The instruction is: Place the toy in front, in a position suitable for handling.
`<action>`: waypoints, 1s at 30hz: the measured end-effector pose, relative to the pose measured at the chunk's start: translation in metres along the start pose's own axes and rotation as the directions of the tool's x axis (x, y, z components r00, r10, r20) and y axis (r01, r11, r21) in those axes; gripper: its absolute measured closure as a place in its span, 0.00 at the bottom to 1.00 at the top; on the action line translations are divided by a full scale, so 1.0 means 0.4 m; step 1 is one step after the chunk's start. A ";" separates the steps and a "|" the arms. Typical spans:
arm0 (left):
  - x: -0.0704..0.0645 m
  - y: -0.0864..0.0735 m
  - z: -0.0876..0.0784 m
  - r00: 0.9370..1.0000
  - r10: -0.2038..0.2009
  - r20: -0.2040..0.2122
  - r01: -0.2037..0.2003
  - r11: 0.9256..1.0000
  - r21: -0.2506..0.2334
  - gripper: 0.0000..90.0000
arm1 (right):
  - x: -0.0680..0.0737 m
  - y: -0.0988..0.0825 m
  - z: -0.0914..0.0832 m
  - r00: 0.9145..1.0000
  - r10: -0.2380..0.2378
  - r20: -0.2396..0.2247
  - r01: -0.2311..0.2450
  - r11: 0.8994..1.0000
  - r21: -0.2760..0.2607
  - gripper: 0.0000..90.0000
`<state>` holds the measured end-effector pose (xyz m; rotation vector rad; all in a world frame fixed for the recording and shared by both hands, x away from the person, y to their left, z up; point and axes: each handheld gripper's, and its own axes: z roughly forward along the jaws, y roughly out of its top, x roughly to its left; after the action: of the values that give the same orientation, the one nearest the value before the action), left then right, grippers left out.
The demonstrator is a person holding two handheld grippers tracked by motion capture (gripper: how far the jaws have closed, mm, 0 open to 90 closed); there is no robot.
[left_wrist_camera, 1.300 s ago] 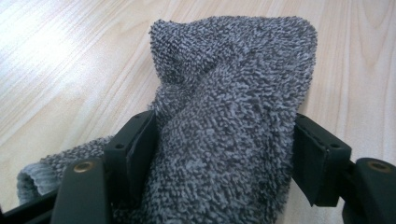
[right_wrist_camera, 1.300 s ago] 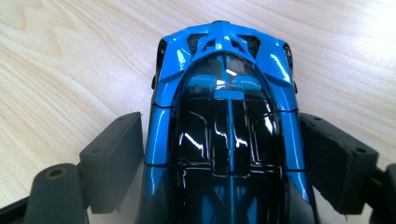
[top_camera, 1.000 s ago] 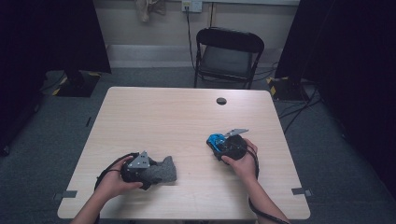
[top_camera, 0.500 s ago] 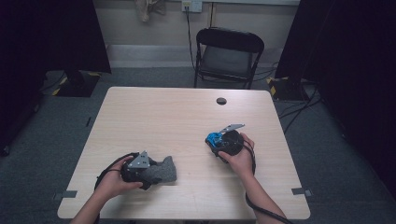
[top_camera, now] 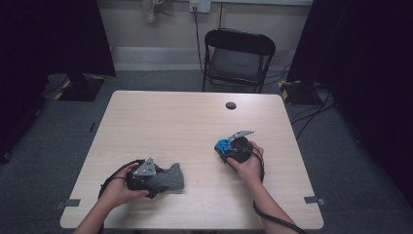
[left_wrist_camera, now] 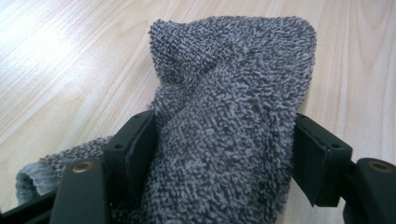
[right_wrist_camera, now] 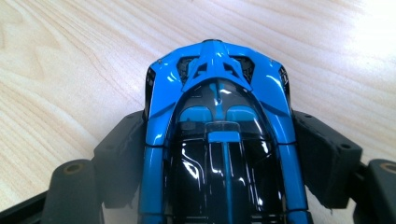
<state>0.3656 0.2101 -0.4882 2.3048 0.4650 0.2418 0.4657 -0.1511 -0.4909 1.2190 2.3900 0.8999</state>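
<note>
A grey terry sock point(left_wrist_camera: 224, 93) lies on the wooden table point(top_camera: 195, 122) near its front left. My left gripper point(left_wrist_camera: 224, 144) is shut on the sock, both pads pressing into the bunched fabric, and the sock point(top_camera: 171, 178) sticks out to the right of the left gripper point(top_camera: 160, 179). A blue and black toy car point(right_wrist_camera: 219, 116) sits between the jaws of my right gripper point(right_wrist_camera: 219, 144). Those jaws have just been closing, and both pads now lie against the car's sides. The car point(top_camera: 224, 145) and the right gripper point(top_camera: 227, 146) are at the table's right middle.
A small black round disc point(top_camera: 231, 105) is set in the tabletop towards the far edge. A black folding chair point(top_camera: 238, 53) stands behind the table. Cables run on the floor at the right. Bare wood lies between the two hands.
My right hand with the car has shifted very slightly left and away from the front edge. The left hand and the sock have kept still.
</note>
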 end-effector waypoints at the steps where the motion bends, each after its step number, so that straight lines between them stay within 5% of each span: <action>1: 0.000 0.000 0.000 1.000 -0.002 0.001 0.002 1.000 -0.001 0.33 | 0.001 0.001 -0.002 1.000 0.001 0.002 -0.001 1.000 0.008 0.28; 6: 0.000 0.001 0.000 1.000 0.001 -0.002 -0.001 1.000 0.005 0.33 | -0.007 0.002 -0.014 0.999 0.033 -0.012 -0.033 0.999 0.008 0.28; 18: -0.002 0.003 0.000 1.000 0.003 -0.007 -0.003 1.000 0.012 0.33 | -0.011 0.019 -0.059 0.999 0.017 -0.039 -0.017 1.000 0.010 0.28; 30: -0.002 0.005 0.001 1.000 0.004 -0.005 -0.004 1.000 0.013 0.33 | -0.003 0.041 -0.115 0.998 0.012 -0.063 -0.015 0.999 -0.044 0.28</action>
<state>0.3653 0.2083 -0.4869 2.3187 0.4654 0.2477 0.4524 -0.1630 -0.4454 1.2086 2.3995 1.0038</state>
